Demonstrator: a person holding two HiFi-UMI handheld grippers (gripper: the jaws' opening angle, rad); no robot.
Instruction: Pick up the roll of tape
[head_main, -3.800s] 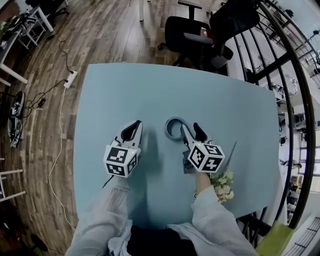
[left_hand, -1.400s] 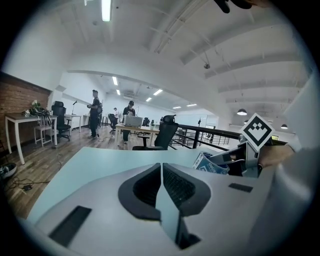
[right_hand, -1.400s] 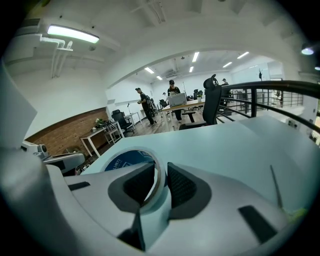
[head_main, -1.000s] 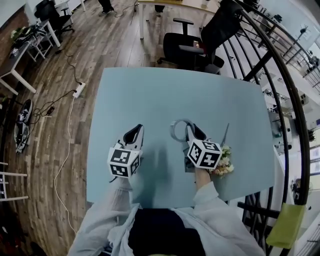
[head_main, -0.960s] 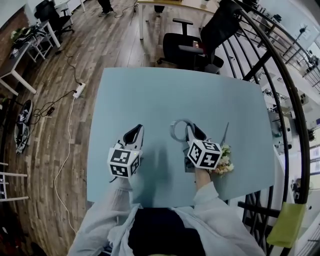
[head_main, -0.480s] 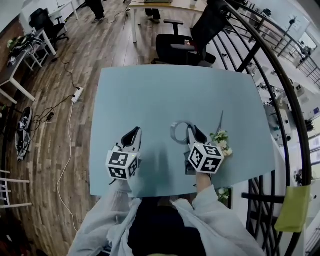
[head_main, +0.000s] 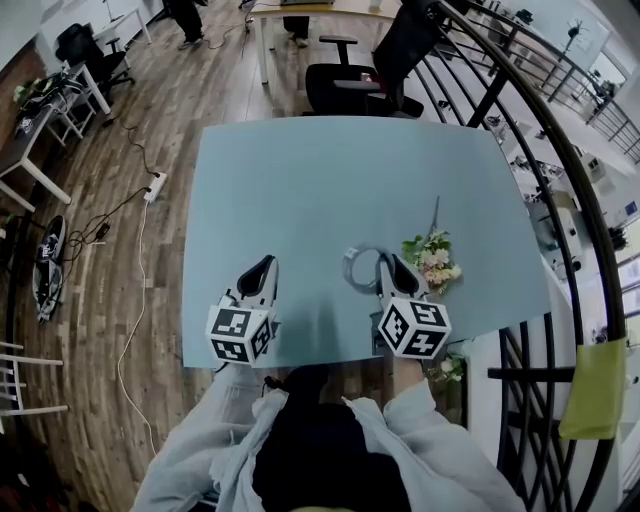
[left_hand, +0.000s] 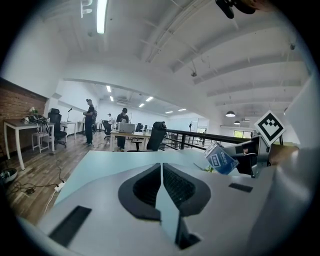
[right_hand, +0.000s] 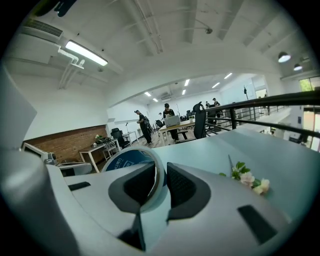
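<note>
The roll of tape, a grey ring with a blue printed core, hangs just above the pale blue table. My right gripper is shut on its wall. In the right gripper view the roll of tape stands upright, one jaw inside the ring and one outside, and the right gripper pinches it. My left gripper is over the table's near left part, shut and holding nothing. In the left gripper view the left gripper has its pads together, and the roll of tape shows off to the right.
A small sprig of pale flowers lies on the table just right of the right gripper, and also shows as flowers. Both grippers are close to the table's near edge. A black office chair stands past the far edge, and a railing runs along the right.
Both grippers have drawn back toward the table's near edge, the right one carrying the tape. The flowers, earlier beside the right gripper's cube, now lie level with its fingertips.
</note>
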